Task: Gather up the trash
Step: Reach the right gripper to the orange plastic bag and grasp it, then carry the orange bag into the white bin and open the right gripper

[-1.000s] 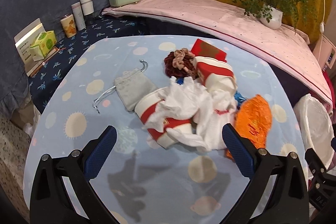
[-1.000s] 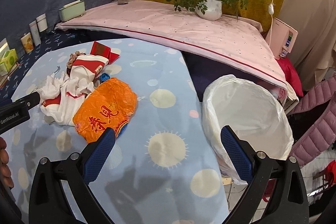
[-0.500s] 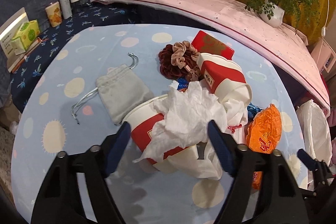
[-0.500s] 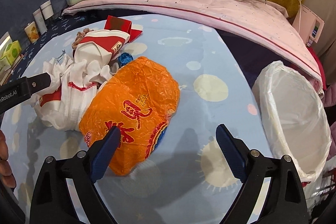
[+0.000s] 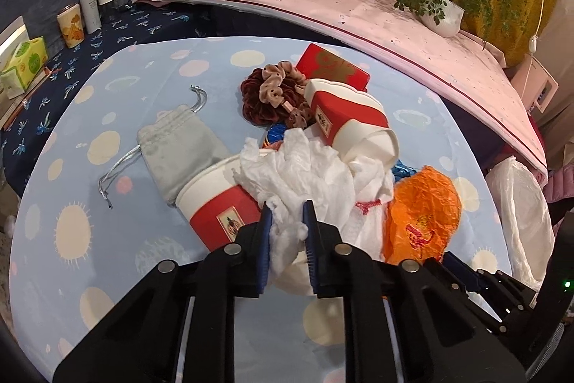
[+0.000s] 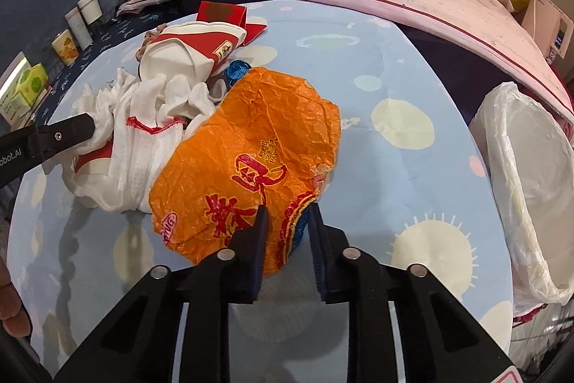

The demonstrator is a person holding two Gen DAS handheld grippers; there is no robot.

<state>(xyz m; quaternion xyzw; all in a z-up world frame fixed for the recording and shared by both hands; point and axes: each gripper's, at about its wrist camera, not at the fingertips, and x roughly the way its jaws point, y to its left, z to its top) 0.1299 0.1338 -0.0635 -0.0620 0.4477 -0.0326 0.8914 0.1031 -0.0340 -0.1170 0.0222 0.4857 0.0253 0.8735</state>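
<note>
Now two paper cups (image 5: 222,203) lie amid trash; left claw (image 5: 287,214) grips tissue (image 5: 301,174), right claw (image 6: 285,218) an orange wrapper (image 6: 251,160).

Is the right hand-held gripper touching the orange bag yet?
Touching. The right wrist view shows the right hand-held gripper just closed, pads pinching the orange bag edge.
</note>
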